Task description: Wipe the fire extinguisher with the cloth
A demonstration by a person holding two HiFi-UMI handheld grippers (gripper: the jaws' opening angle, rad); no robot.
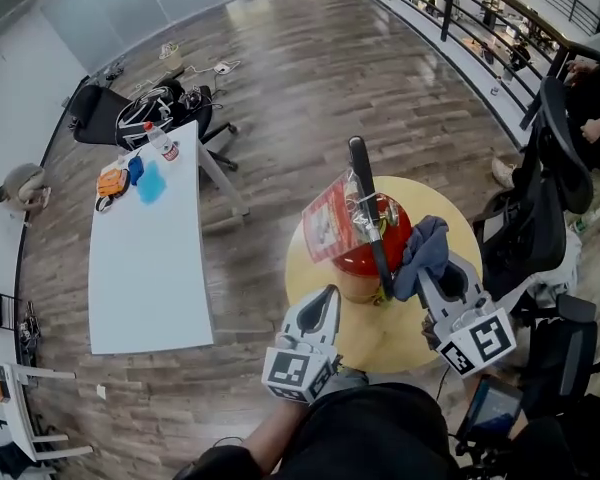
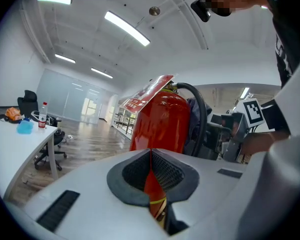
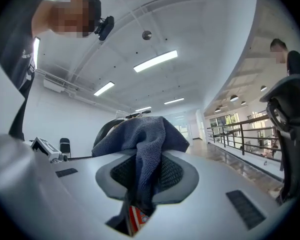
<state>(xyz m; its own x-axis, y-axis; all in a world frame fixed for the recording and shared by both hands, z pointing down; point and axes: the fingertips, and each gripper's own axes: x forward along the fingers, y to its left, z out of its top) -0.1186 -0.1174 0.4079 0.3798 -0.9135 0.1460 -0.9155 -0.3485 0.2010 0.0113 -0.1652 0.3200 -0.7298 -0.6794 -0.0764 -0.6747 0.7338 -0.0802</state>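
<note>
Cloth (image 1: 427,248) clamped in R gripper (image 1: 438,280) against fire extinguisher (image 1: 355,253); L gripper (image 1: 327,300) closed.

A round yellow counter (image 1: 380,340) stands on the wooden floor (image 1: 310,78); a red fire extinguisher (image 1: 365,246) stands upright on it, slightly toward 9 o'clock of its centre; at 9 o'clock, well apart, a long white counter (image 1: 145,268) stands on the same floor; its 12 o'clock end carries a plastic bottle (image 1: 162,144) at the 1 o'clock corner, a light blue item (image 1: 150,183), and an orange object (image 1: 112,182) at the 11 o'clock edge; a black office chair (image 1: 150,108) sits beyond.
</note>
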